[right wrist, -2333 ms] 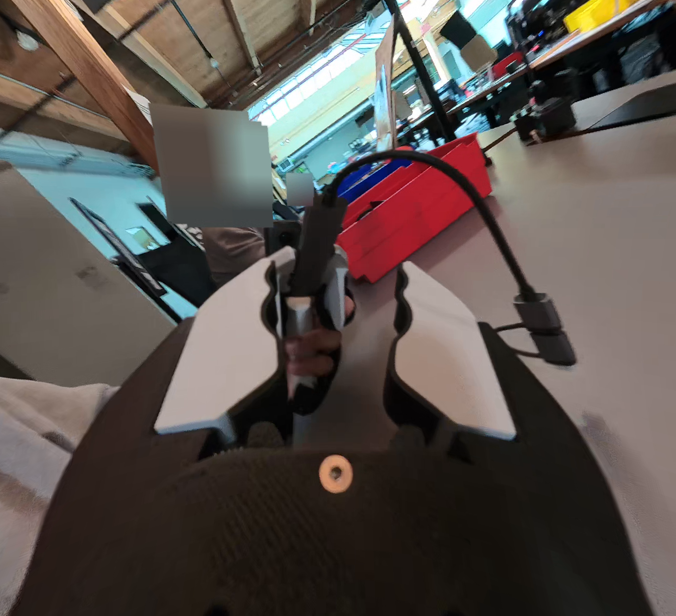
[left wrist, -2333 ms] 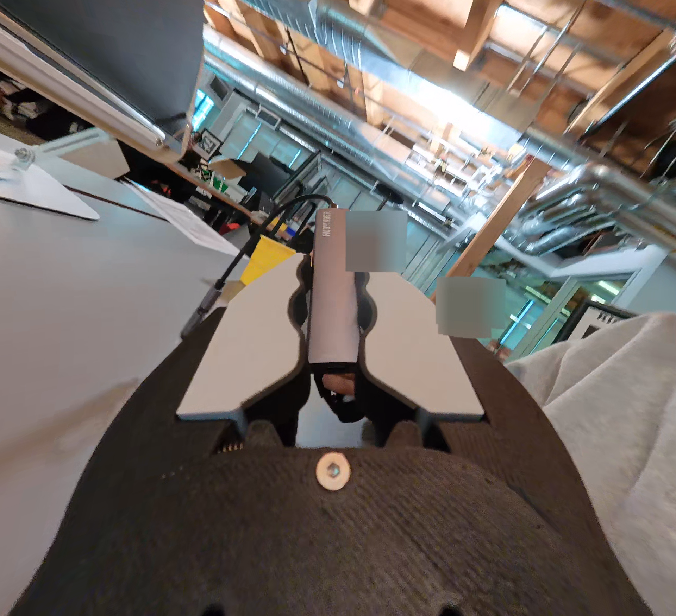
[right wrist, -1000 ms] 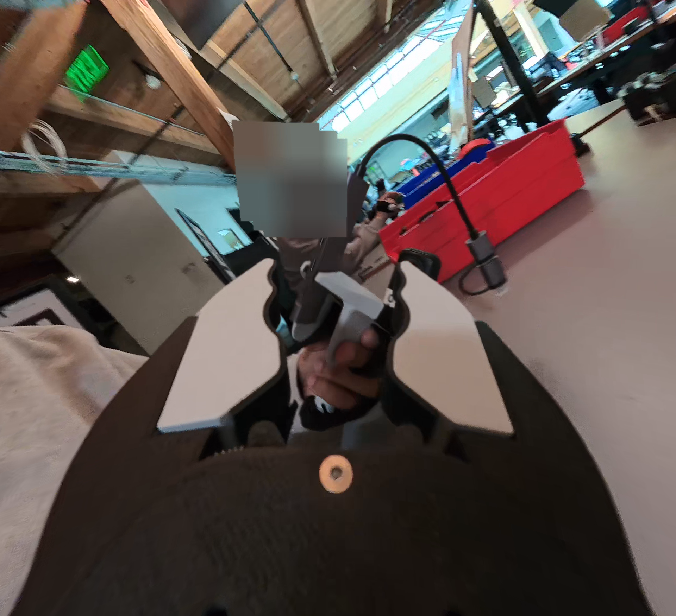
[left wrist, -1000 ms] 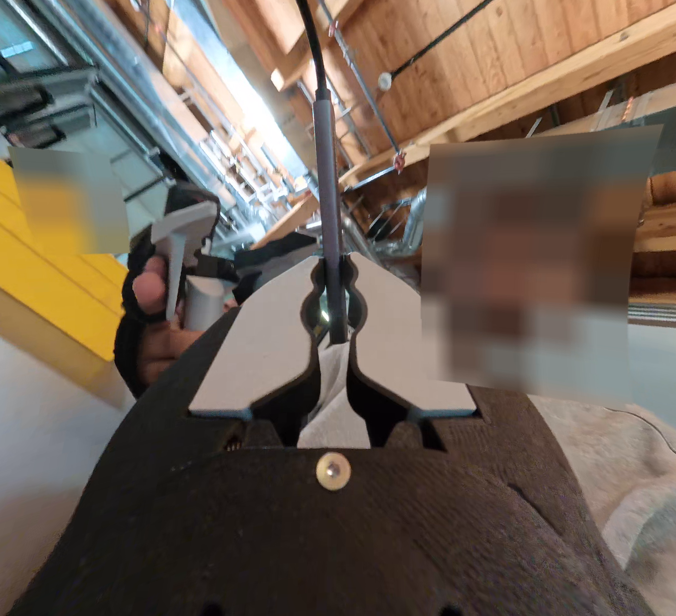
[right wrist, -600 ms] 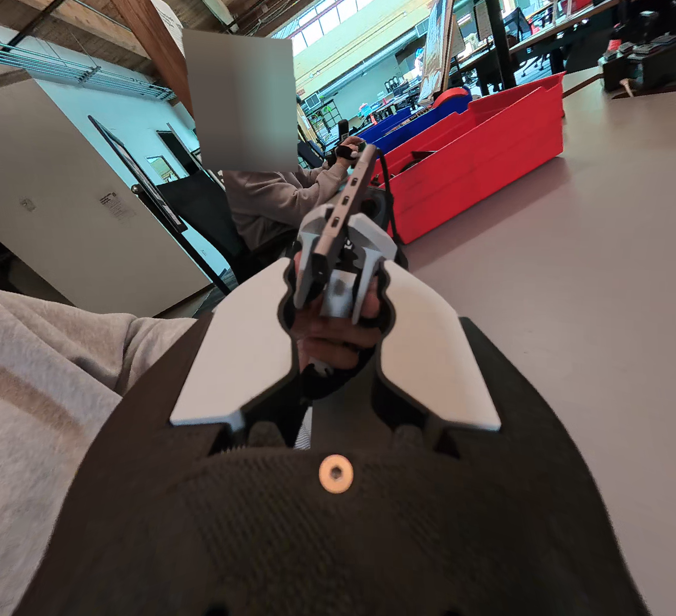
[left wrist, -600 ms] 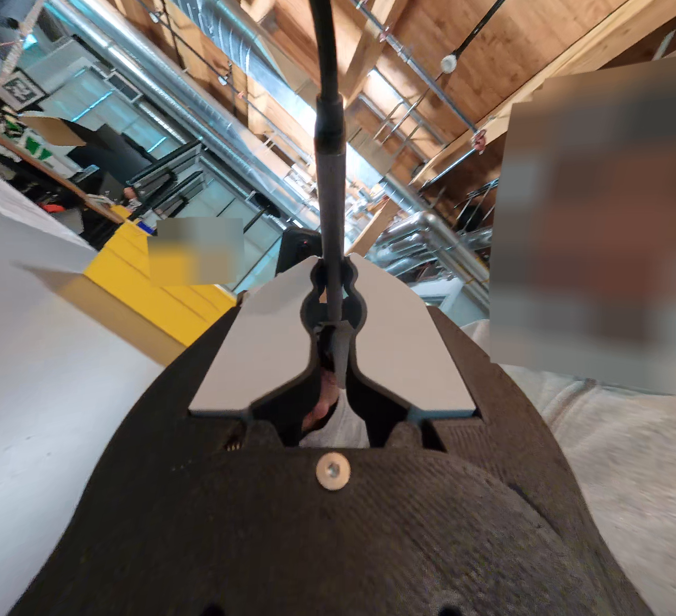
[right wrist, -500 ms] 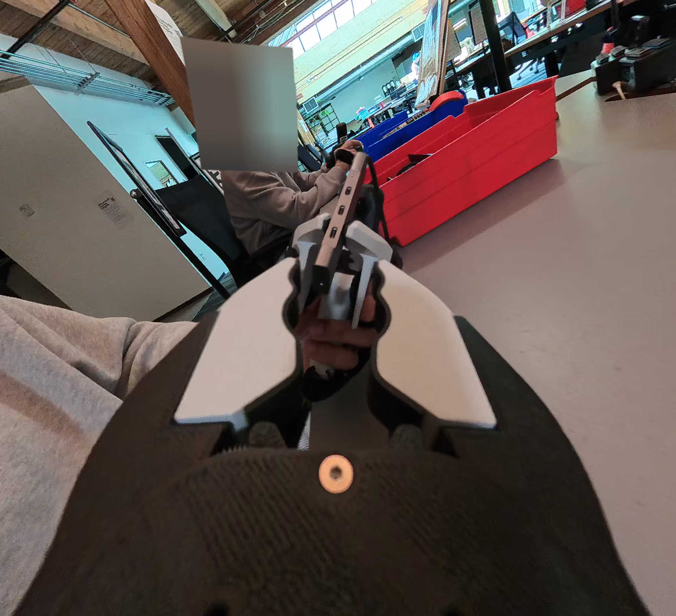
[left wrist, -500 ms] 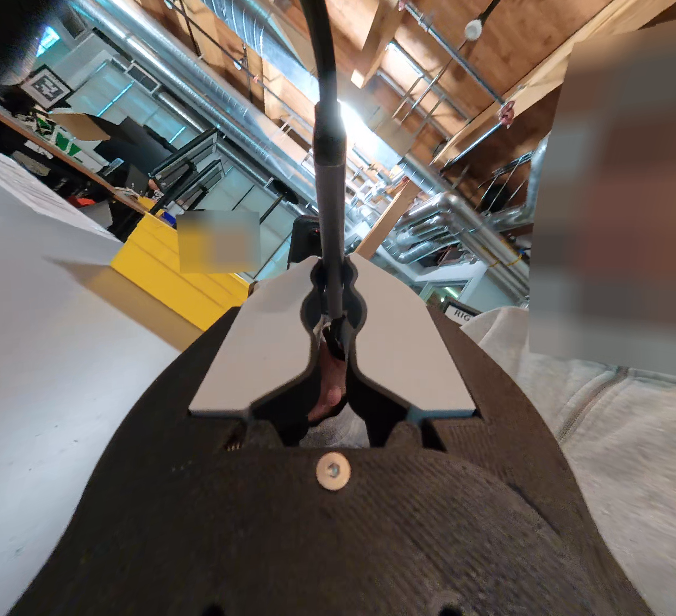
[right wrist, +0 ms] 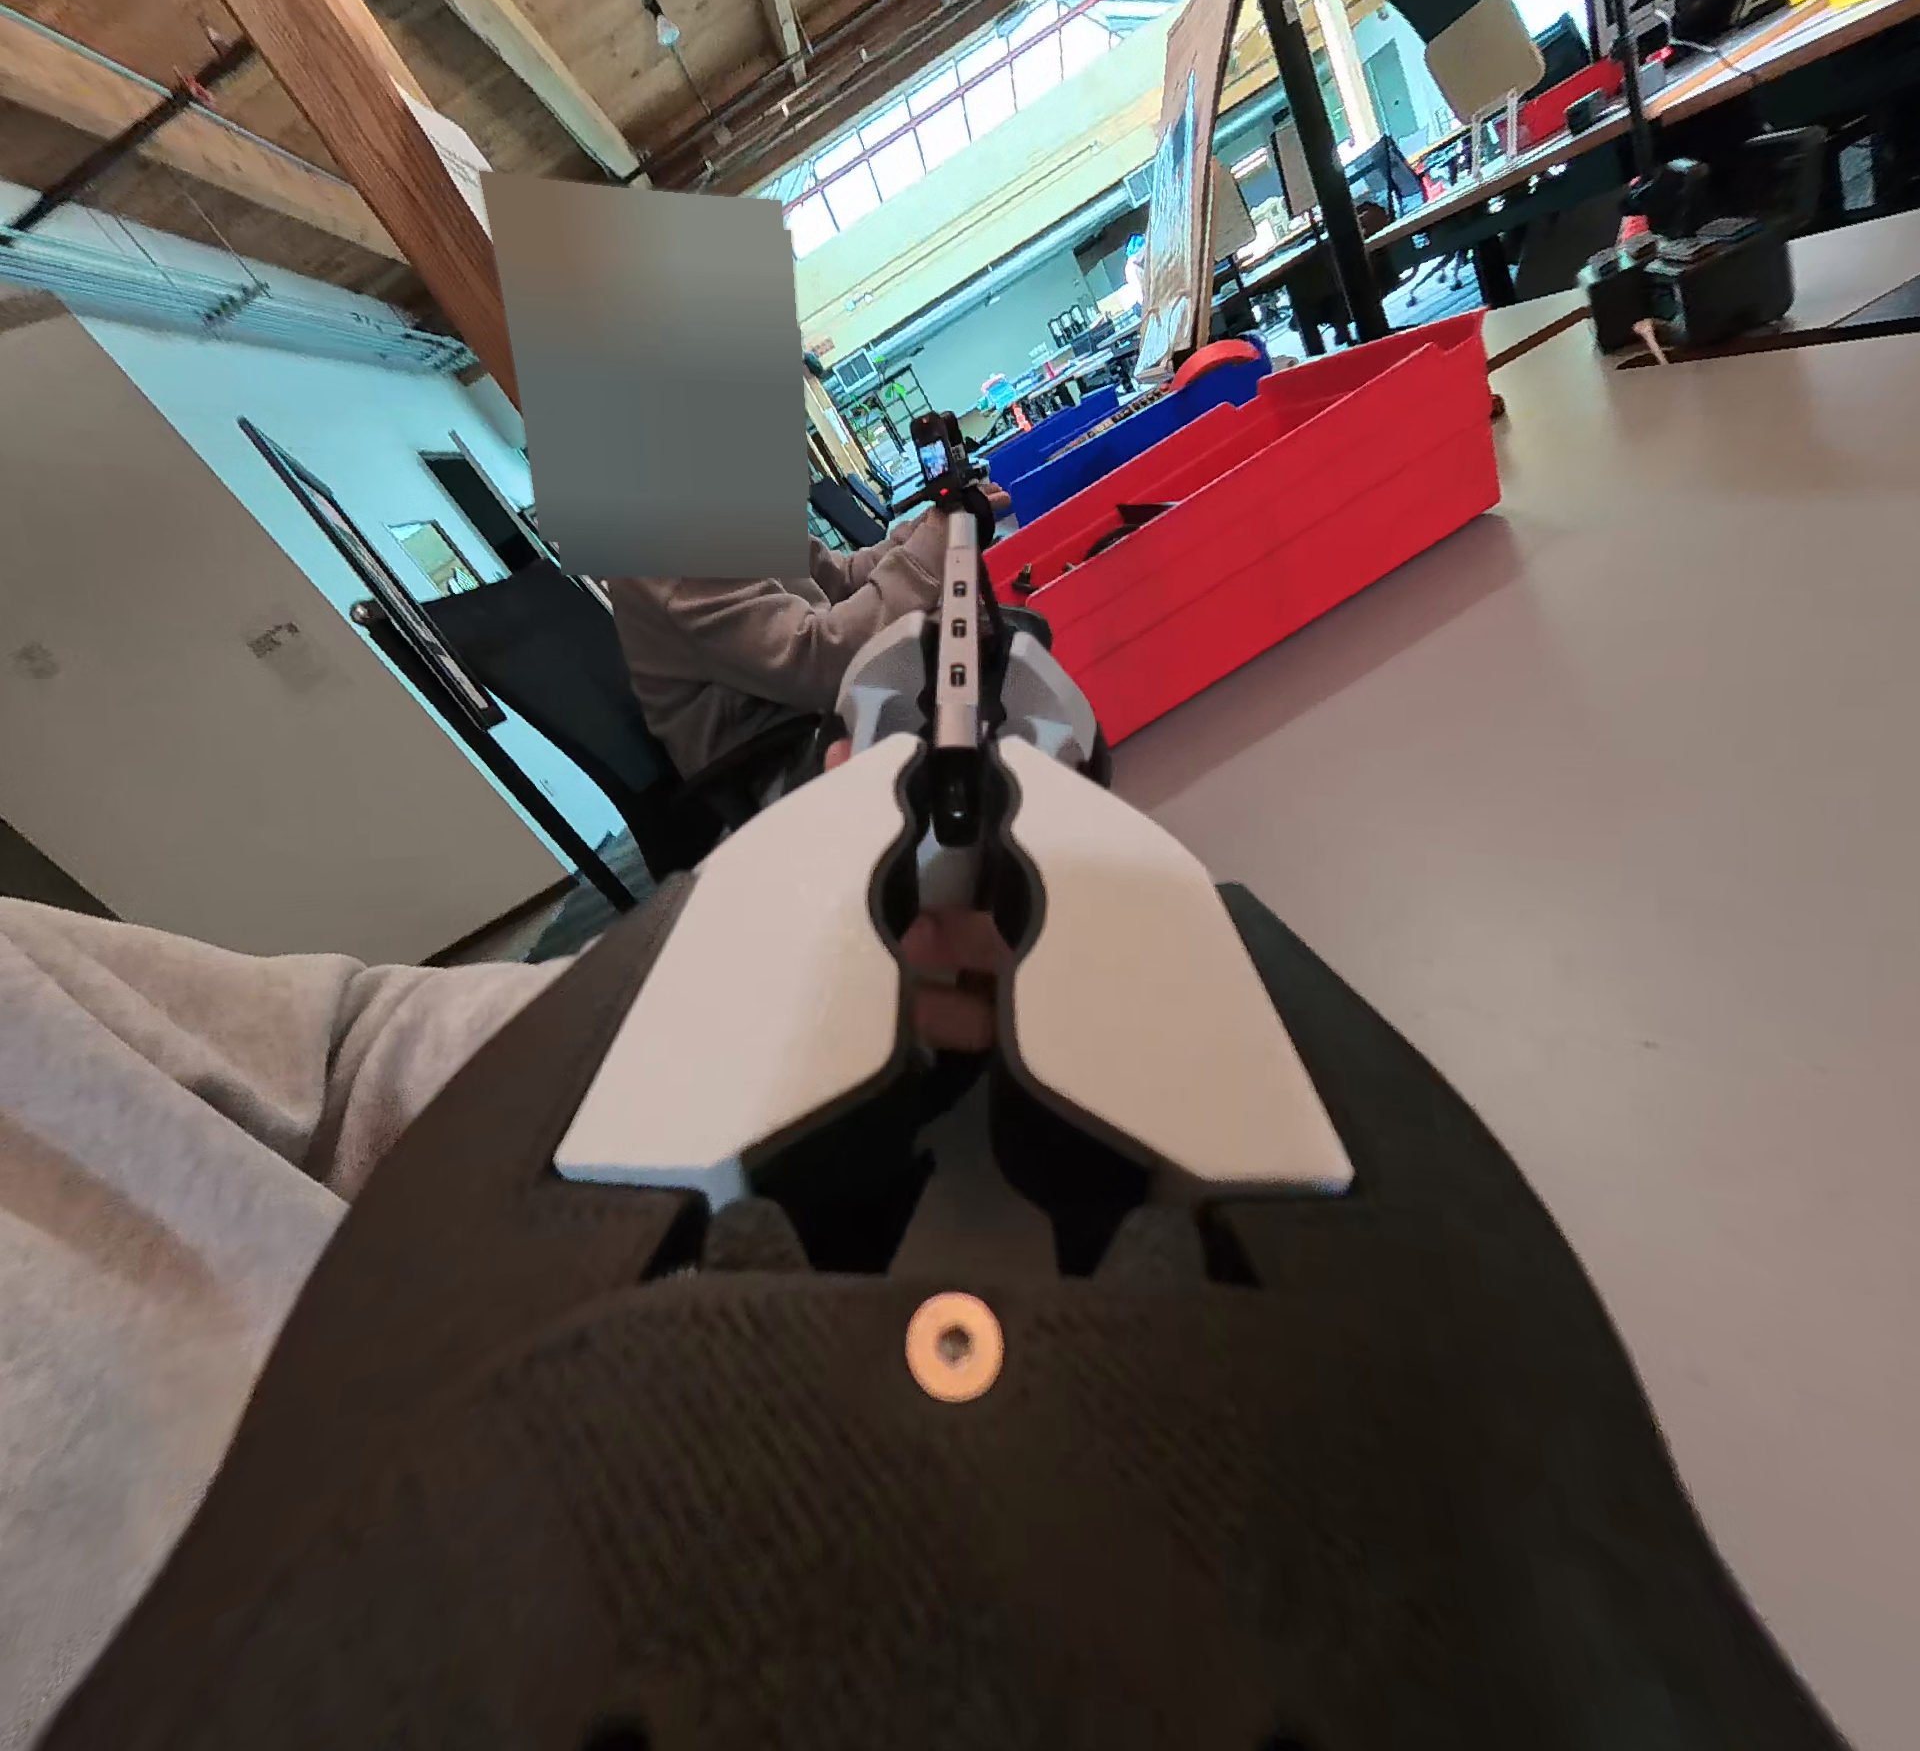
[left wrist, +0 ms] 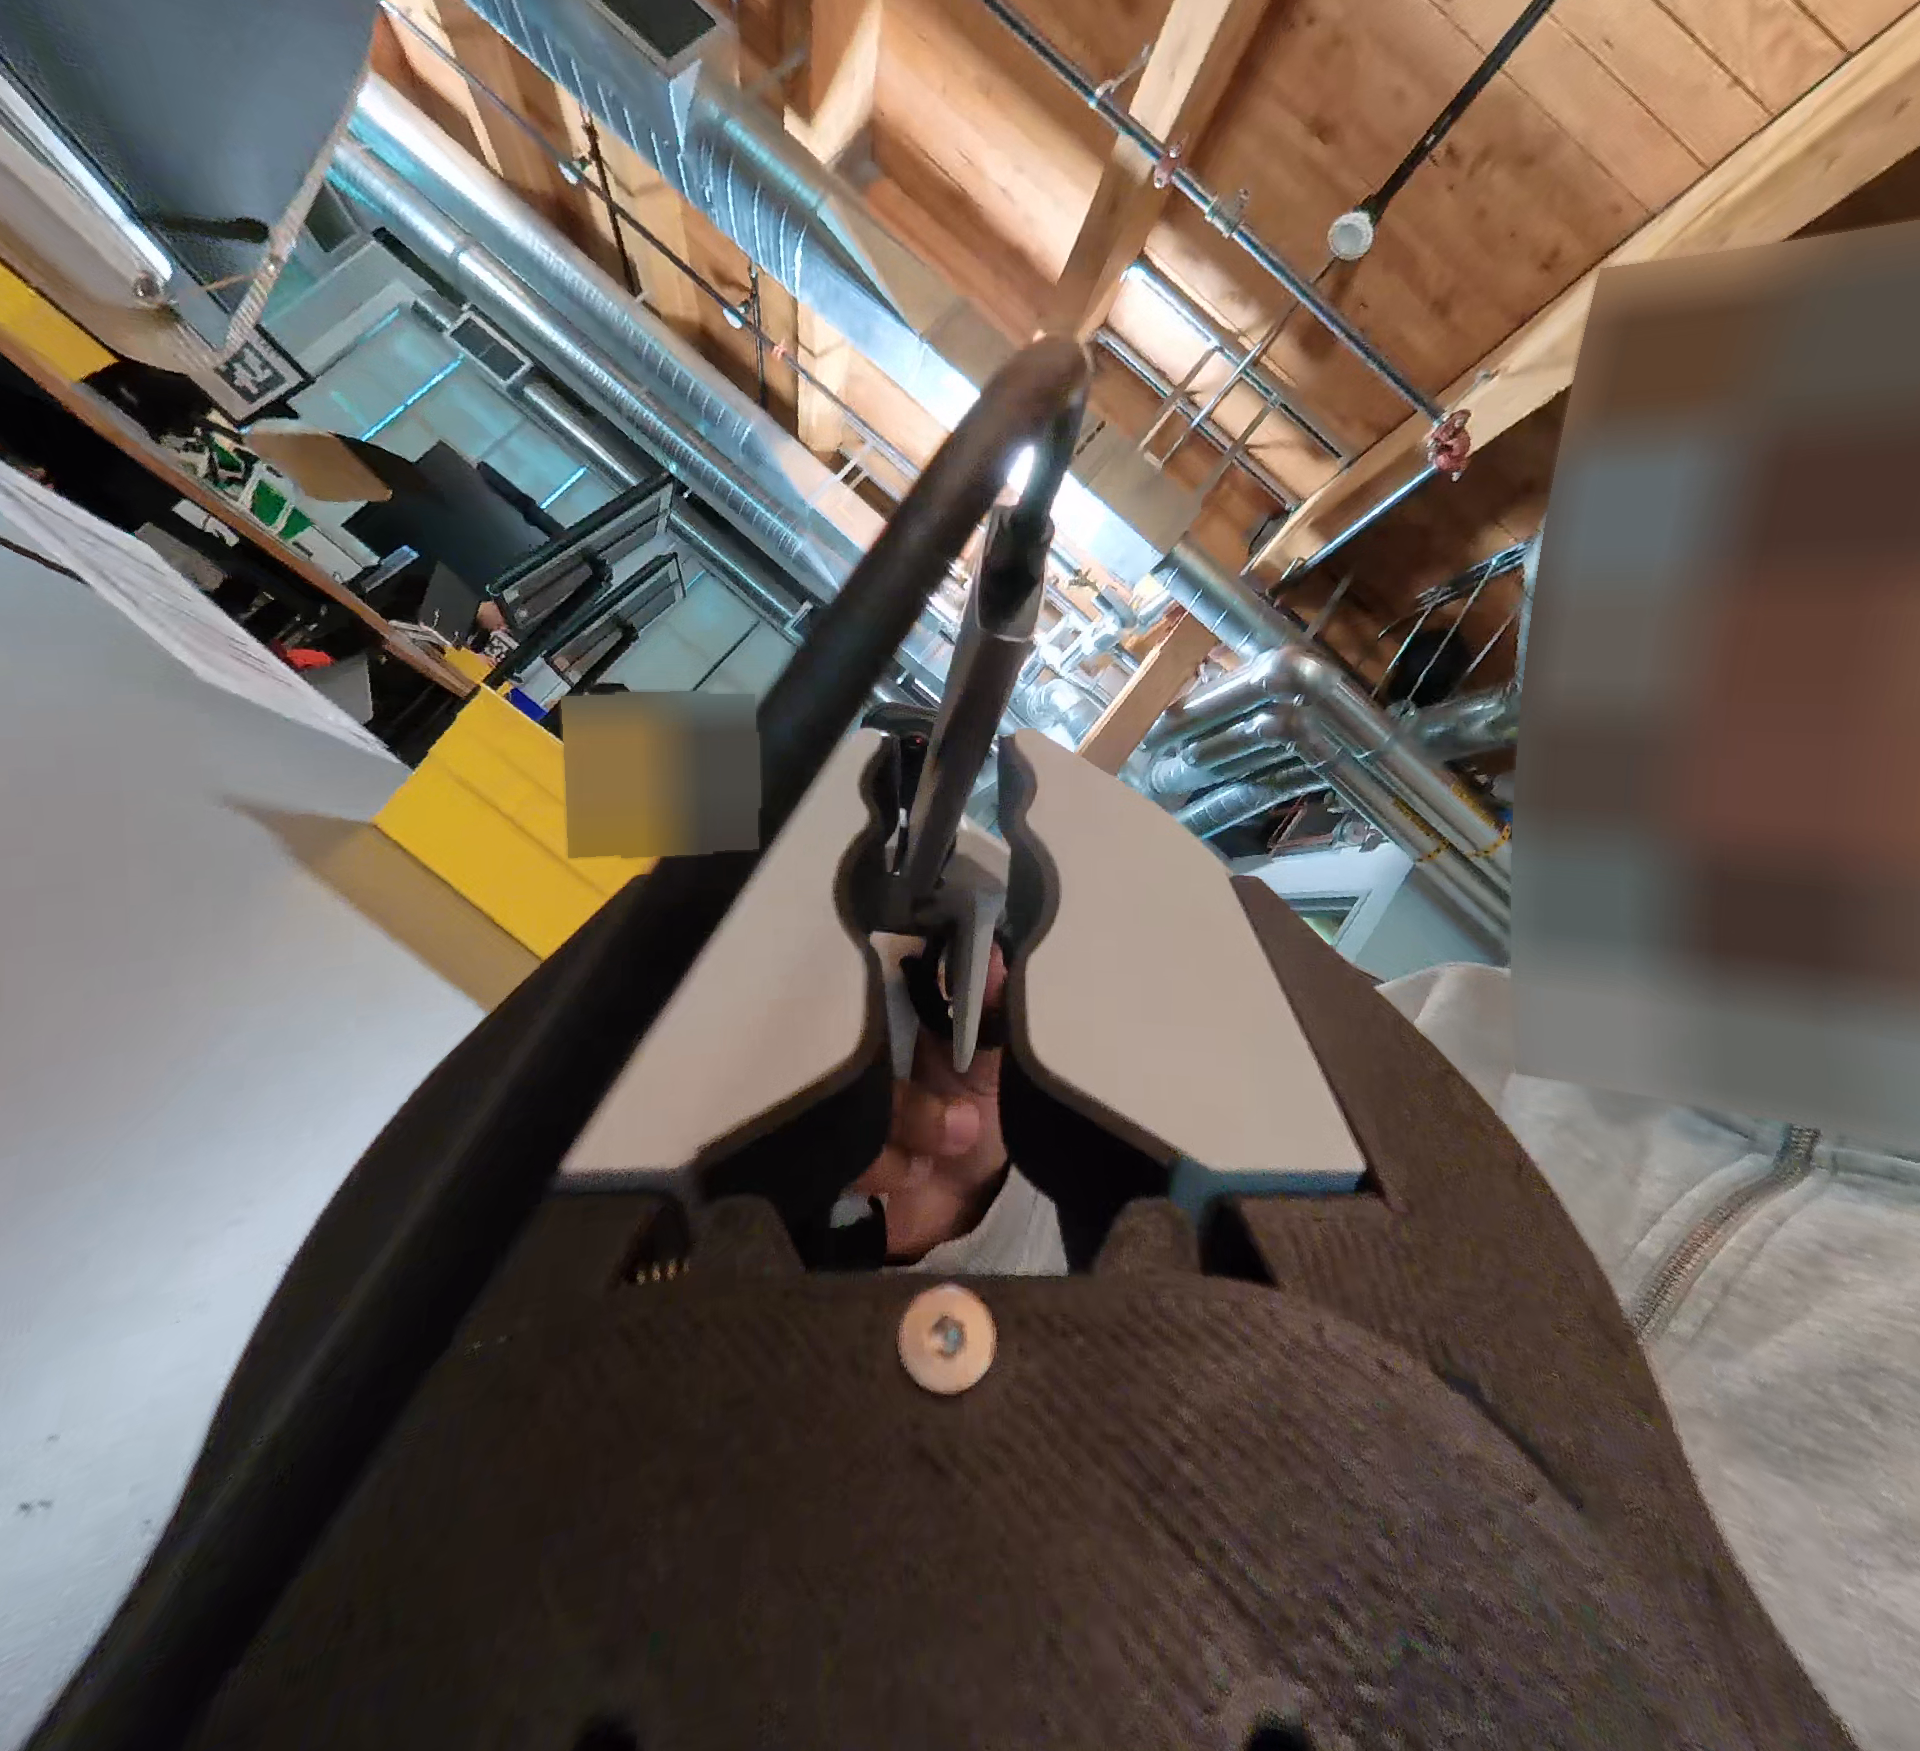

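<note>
Left gripper: the left gripper point(left wrist: 940, 828), white fingers on a black body, was pinching the slim grey metal adapter hub point(left wrist: 961, 745), whose black cable point(left wrist: 914, 548) arched up and back over the left finger.
Right gripper: the right gripper point(right wrist: 956, 802) was pressed onto the near end of the same hub point(right wrist: 956, 662), which stood edge-on with small ports along its side.
Hub's place: held in the air between both grippers, above the table.
Surface: a pale grey matte tabletop point(right wrist: 1558, 766), bare near the grippers.
On the surface: a red plastic bin point(right wrist: 1299, 496) well beyond the grippers, a blue bin point(right wrist: 1122, 434) just behind it.
Room: wooden plank ceiling with beams point(left wrist: 1455, 39), silver ducts point(left wrist: 748, 174), yellow bins point(left wrist: 468, 818), far workbenches point(right wrist: 1662, 112).
Person: grey sleeve point(right wrist: 156, 1078).
</note>
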### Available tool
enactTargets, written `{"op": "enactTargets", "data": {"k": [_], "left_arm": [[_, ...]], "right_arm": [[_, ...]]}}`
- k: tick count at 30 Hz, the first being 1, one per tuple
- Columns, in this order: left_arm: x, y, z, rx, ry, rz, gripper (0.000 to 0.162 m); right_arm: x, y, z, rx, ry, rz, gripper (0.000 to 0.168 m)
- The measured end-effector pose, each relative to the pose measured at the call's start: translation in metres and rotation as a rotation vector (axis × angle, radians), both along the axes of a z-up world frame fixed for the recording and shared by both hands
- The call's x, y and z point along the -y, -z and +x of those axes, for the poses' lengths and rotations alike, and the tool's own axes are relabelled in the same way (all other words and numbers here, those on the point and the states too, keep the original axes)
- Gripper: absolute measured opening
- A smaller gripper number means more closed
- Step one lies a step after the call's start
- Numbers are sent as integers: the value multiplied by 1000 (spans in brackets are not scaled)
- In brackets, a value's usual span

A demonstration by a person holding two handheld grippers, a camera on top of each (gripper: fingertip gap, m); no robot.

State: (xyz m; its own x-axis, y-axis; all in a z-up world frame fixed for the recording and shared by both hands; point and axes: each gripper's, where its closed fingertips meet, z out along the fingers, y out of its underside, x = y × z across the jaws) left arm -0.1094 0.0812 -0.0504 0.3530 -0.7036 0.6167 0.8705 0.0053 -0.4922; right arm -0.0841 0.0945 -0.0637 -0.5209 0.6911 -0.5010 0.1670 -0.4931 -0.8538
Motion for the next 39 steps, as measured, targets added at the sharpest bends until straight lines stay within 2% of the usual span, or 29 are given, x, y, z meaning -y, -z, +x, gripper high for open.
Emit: {"op": "enactTargets", "data": {"k": [2,9,35,39], "left_arm": [[2,-1,-2,-6,-9,11,8],[3,-1,-4,6,4,18,8],[4,-1,-3,-2,18,15,7],[5,-4,1,22,64,34,8]], "right_arm": [[5,4,-1,5,11,43,9],[11,8,-2,-6,34,161,10],[30,17,-2,15,-54,145,12],[44,26,-1,33,-86,208,10]]}}
